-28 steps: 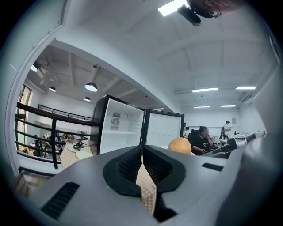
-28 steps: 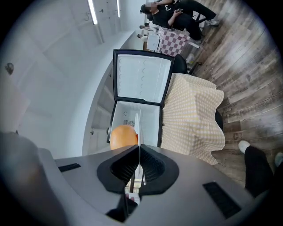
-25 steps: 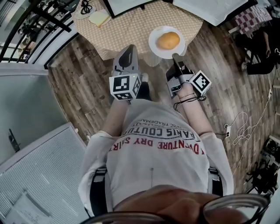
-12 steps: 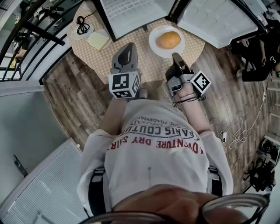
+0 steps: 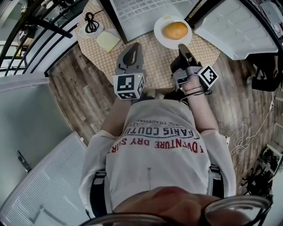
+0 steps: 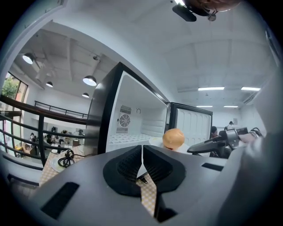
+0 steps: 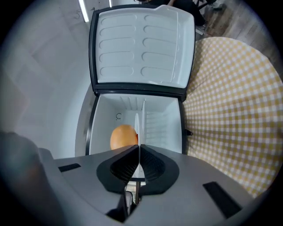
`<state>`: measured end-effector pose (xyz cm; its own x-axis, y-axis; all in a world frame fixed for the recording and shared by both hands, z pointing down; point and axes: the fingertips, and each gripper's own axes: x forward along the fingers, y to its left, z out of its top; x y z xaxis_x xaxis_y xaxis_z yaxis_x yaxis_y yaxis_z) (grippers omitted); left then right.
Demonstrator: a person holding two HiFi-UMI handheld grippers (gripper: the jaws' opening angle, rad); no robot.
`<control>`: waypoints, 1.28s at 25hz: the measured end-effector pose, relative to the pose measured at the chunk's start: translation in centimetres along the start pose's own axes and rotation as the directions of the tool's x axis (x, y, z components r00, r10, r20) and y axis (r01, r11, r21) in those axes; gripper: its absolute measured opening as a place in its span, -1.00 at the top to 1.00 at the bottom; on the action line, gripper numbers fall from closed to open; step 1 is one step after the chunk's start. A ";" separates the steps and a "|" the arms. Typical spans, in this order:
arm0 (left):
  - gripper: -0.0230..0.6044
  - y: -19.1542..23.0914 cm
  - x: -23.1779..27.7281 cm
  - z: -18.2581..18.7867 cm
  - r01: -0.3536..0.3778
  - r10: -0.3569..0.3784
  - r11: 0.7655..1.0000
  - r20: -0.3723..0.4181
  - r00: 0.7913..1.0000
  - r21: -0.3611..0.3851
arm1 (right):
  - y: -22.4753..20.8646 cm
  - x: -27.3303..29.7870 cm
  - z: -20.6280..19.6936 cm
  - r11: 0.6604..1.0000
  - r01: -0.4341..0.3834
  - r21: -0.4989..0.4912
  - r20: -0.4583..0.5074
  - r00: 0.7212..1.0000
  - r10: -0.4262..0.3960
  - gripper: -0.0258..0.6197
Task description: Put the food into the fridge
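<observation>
White fridge (image 5: 141, 9) at far side of table (image 5: 106, 59), open, door (image 5: 227, 25) wide to the right; inside bare where seen. Tan checked cloth (image 5: 155, 62) over the whole table.

Plate (image 5: 158, 29): white, round, right before the fridge mouth, between body and door. Near rim nipped in right gripper (image 5: 181, 46), fingers clenched on it edge-on. Cannot tell whether lifted or resting on the cloth. Stiff, glazed, probably slick in so thin a pinch; likely to tip about the grip point if let off level. Better a deep bite on the rim, wrist steady.

Bun (image 5: 175, 30): golden, round, loose in the plate's middle. Judged light and soft, easily dented, free to roll or slide off. Best not squeezed directly; moved by way of the plate, kept flat.

Left gripper (image 5: 132, 49): low over the cloth, left of the plate, fingers pressed together on nothing. Free to steady the plate if needed.

Small stuff at left end of table: black cable (image 5: 90, 21) coiled on a pale disc (image 5: 82, 32), yellow slab (image 5: 108, 42) just beside. Both well clear of the route. Nothing seen between plate and fridge; door edge and fridge sill the only likely snags.
</observation>
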<state>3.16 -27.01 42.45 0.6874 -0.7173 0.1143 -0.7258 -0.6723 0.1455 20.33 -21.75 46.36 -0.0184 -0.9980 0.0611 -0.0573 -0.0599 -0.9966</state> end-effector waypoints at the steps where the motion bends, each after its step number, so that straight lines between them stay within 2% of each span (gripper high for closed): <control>1: 0.84 0.1 0.1 -0.1 -0.010 0.010 1.000 -0.002 1.000 -0.002 | 0.1 0.7 0.1 1.000 0.000 0.000 -0.011 1.000 0.000 0.83; 12: 0.84 1.3 2.2 0.0 -0.185 0.185 0.982 0.003 0.983 -0.023 | 0.8 6.9 1.4 1.000 -0.020 0.003 -0.173 0.985 0.020 0.83; 20: 0.84 1.3 4.9 1.1 -0.320 0.321 0.947 0.010 0.947 -0.040 | 1.2 11.9 3.1 1.000 -0.007 0.002 -0.306 0.952 0.008 0.83; 28: 0.84 1.6 7.3 -0.1 -0.411 0.410 0.910 -0.023 0.912 -0.060 | -0.3 15.7 4.6 0.999 0.049 0.024 -0.367 0.929 -0.037 0.83; 32: 0.84 1.7 8.1 -0.7 -0.432 0.430 0.899 -0.039 0.902 -0.080 | -0.5 17.2 5.0 0.998 0.066 0.024 -0.378 0.924 -0.052 0.83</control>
<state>7.52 -33.89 44.30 0.3091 -0.9290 0.2035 -0.9466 -0.2800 0.1597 24.99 -39.00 47.67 -0.3914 -0.9110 0.1298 -0.0345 -0.1264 -0.9914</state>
